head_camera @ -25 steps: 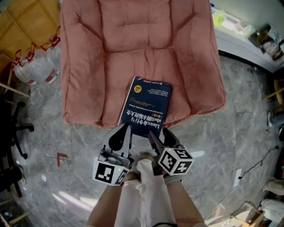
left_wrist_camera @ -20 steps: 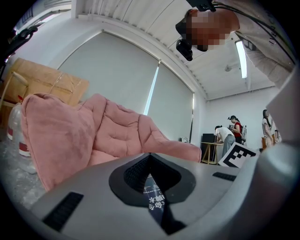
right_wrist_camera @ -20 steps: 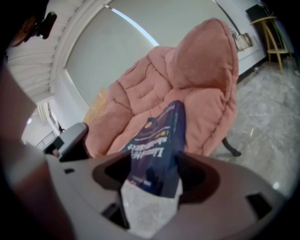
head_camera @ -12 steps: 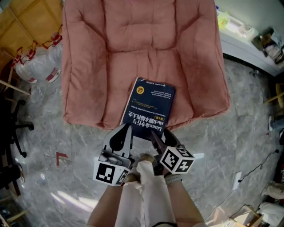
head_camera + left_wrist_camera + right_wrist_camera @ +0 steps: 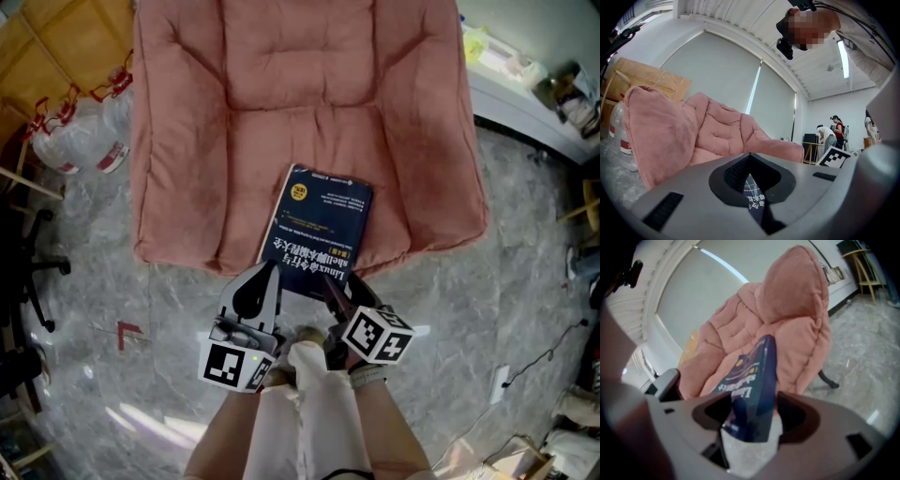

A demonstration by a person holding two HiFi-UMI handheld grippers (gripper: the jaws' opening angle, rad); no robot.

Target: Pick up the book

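Book (image 5: 314, 225) sits on the front of the pink chair cushion (image 5: 281, 84), dark blue cover up, its near edge hanging just past the seat's front lip, w/ both claws right at that edge. R gripper (image 5: 339, 284) is on the near right corner: in the right gripper view the jaws are closed onto the book, cover on one side, white page block showing betw. them, and the book tilts up and away toward the chair back. L gripper (image 5: 261, 277) is at the near left corner; in the left gripper view its jaws are drawn nearly together, only a thin slit left, and a narrow strip of the blue cover w/ white print fills that slit, so it looks pinched on the book too. The two grippers are side by side, close together, marker cubes (image 5: 378, 335) facing up at the camera, white sleeves (image 5: 300, 403) below them. Grey marbled floor (image 5: 112, 281) all round the chair. Clear plastic water bottles (image 5: 80, 136) lie left of the chair, next to a yellow cardboard box (image 5: 47, 47). Small red mark (image 5: 131, 331) on the floor at left. White shelf (image 5: 525, 94) w/ clutter at upper right. In the left gripper view, people (image 5: 829, 136) stand far off by a table.
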